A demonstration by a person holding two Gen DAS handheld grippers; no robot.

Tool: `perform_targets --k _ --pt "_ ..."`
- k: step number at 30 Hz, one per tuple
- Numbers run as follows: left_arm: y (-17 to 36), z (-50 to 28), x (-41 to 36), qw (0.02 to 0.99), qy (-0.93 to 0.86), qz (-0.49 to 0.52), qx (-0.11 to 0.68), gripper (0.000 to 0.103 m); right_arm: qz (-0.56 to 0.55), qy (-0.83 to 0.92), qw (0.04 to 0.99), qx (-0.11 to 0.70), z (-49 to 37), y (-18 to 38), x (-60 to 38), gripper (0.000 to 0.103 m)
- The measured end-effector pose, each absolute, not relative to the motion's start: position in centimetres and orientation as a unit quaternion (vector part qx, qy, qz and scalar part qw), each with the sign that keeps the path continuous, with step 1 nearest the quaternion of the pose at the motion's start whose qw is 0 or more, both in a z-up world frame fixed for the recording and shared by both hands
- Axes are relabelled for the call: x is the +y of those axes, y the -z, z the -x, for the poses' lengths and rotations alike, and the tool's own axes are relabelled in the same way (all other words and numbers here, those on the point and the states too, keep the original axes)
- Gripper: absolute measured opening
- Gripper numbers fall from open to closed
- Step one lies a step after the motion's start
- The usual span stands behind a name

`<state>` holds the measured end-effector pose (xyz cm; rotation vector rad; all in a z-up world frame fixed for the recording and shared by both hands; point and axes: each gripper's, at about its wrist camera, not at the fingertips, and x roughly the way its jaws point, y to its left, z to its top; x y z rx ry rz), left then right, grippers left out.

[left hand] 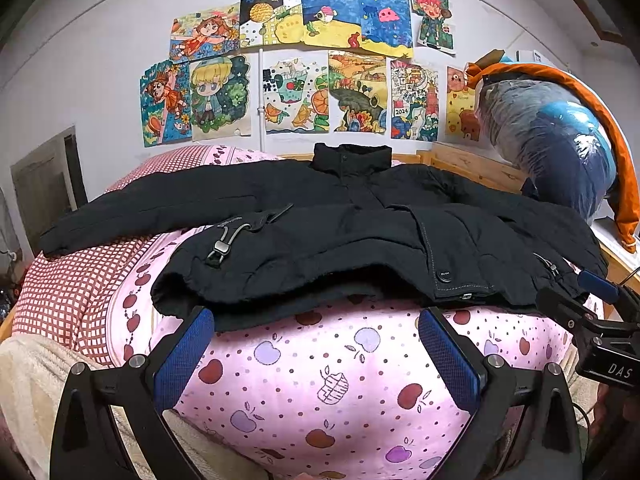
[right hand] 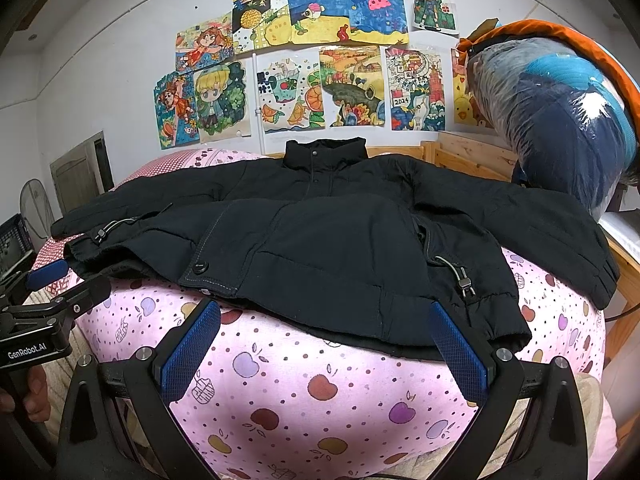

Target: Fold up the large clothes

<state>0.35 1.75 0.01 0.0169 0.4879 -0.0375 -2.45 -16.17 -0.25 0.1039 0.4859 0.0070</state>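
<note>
Fan [right hand: 34, 208] visible right wrist view only; jacket [left hand: 320, 232] flat, both views.

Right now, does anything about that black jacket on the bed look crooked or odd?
Slightly. The black jacket lies spread on the apple-print quilt, collar toward the wall, but its bottom hem is rumpled and partly turned up, showing the lining underneath. No damage visible. Both the left gripper and right gripper are open, short of the hem.
</note>
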Motion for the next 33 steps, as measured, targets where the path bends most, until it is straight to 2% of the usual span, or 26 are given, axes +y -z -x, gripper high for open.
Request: perform_targets --k 20,24,33 --pt "-0.3 -0.1 1.8 0.972 0.013 -0.014 0.233 0.103 -0.054 -0.005 0.969 0.240 2.5 0.3 -16.1 0.102" --pt "-1.3 0.0 1.4 0.976 0.023 -0.020 0.216 0.103 -0.072 -0.010 0.966 0.248 2.1 0.2 -16.8 0.102" --pt "-5.5 -3.8 -0.3 0.977 0.044 -0.039 0.205 0.103 -0.029 0.095 0.959 0.266 0.4 -1.5 -19.0 0.102"
